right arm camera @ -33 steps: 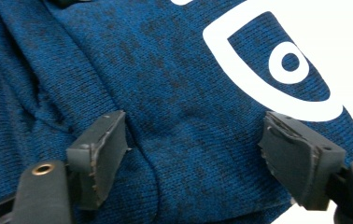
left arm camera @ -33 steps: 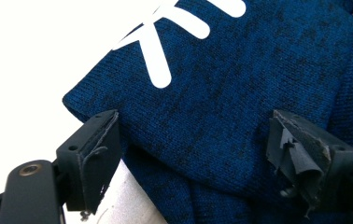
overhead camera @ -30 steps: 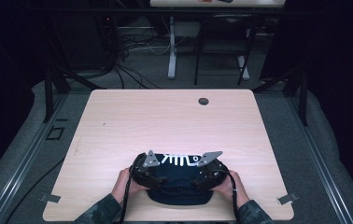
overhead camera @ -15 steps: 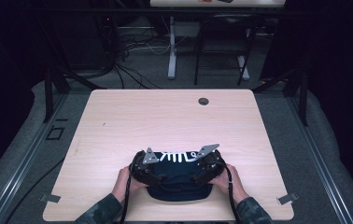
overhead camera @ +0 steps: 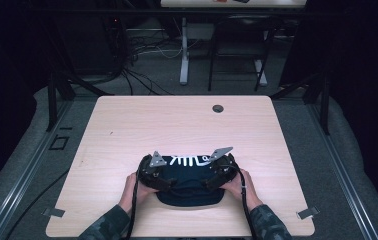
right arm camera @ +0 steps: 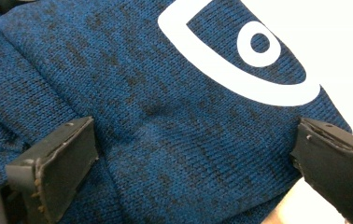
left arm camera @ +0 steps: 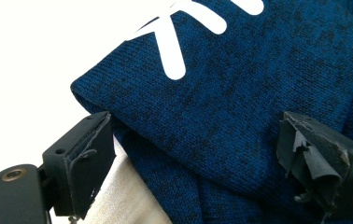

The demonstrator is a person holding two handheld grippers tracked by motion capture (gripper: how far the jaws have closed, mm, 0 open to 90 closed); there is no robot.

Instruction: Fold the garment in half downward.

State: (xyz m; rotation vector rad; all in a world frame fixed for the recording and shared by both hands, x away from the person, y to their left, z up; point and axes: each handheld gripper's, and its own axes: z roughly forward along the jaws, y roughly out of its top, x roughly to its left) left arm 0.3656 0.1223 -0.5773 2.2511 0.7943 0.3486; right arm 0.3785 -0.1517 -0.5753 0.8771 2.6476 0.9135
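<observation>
A folded dark blue knit garment [overhead camera: 189, 189] with a white fish-skeleton print lies near the front edge of the light wooden table [overhead camera: 177, 125]. My left gripper [overhead camera: 168, 181] rests at its left end and my right gripper [overhead camera: 211, 180] at its right end, a hand behind each. In the left gripper view the garment's folded edge [left arm camera: 240, 107] lies between the spread jaws of the left gripper [left arm camera: 195, 135]. In the right gripper view the white fish-head print [right arm camera: 240, 60] lies beyond the right gripper [right arm camera: 198, 140], whose jaws stand wide over the cloth. Neither pair pinches the fabric.
A round cable hole [overhead camera: 218, 108] sits near the table's far edge. Bare tabletop stretches behind and to both sides of the garment. Beyond the table, another table's legs [overhead camera: 184, 50] and loose cables [overhead camera: 137, 75] stand on a dark floor.
Both grippers have shifted slightly over the garment. The right gripper's grey plate has tipped upward a little. The garment stays in place.
</observation>
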